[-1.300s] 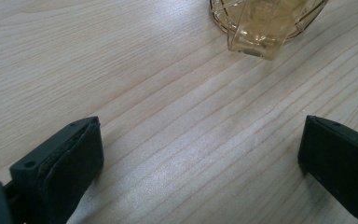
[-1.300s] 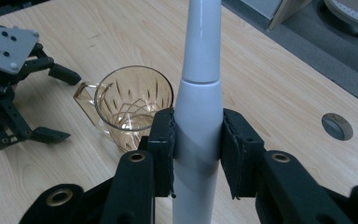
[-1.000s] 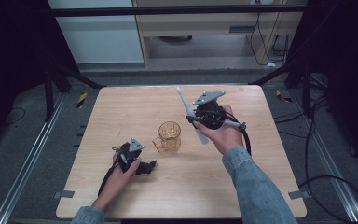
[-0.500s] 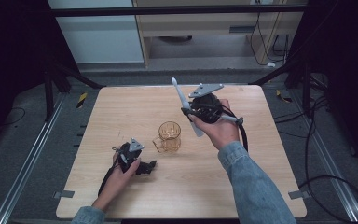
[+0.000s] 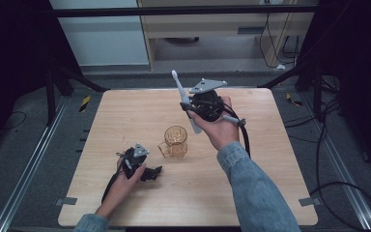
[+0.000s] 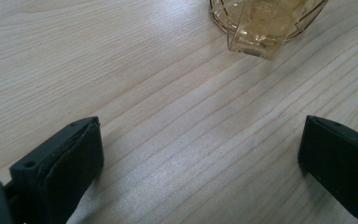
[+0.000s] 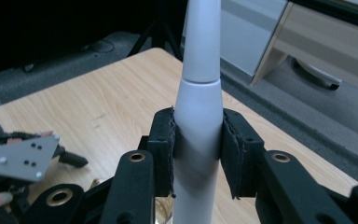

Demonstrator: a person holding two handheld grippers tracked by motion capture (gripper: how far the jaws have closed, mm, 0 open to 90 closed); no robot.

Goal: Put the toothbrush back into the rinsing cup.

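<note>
The right claw is pinching a white toothbrush around its handle, holding it tilted in the air above the desk. Just below is standing an amber glass mug, which is running off the top edge in the left gripper view. The left claw is lying spread wide on the desk beside the mug, gripping nothing.

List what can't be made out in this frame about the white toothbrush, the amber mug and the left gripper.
- Toothbrush: right gripper view cuts its head off at the top edge; in the high view its bristles are too small to tell.
- Mug: left gripper view crops it at the top edge; in the high view its contents cannot be told.
- Left gripper: in the high view the hand partly covers it.
</note>
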